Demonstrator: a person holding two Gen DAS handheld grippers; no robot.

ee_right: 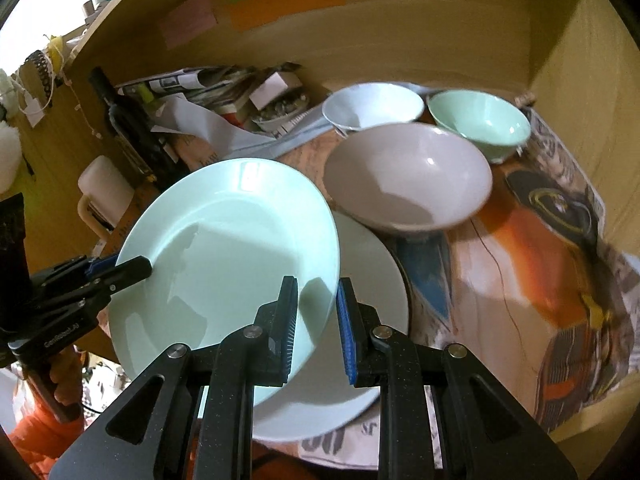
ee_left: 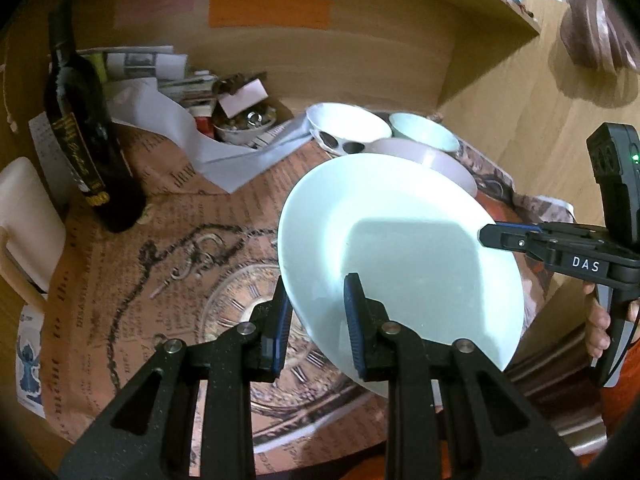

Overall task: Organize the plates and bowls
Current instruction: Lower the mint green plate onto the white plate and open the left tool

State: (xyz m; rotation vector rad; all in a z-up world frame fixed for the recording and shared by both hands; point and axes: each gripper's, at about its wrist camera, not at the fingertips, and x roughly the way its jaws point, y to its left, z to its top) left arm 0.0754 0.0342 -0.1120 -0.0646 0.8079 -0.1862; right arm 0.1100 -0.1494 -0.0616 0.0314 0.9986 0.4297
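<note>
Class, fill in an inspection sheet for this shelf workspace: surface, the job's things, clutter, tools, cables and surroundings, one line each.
Surface: printed paper liner covers the wooden shelf.
Job's things: pale green plate held tilted in the air; white plate lying flat under it; grey bowl, white bowl and green bowl behind.
Clutter: dark bottle, loose papers, small dish of odds and ends.
Tools: left tool and right tool each clamp the green plate's rim, on opposite sides.
Cables: a thin dark cord by the hand at the right tool.
Surroundings: wooden back wall with coloured paper strips.
</note>
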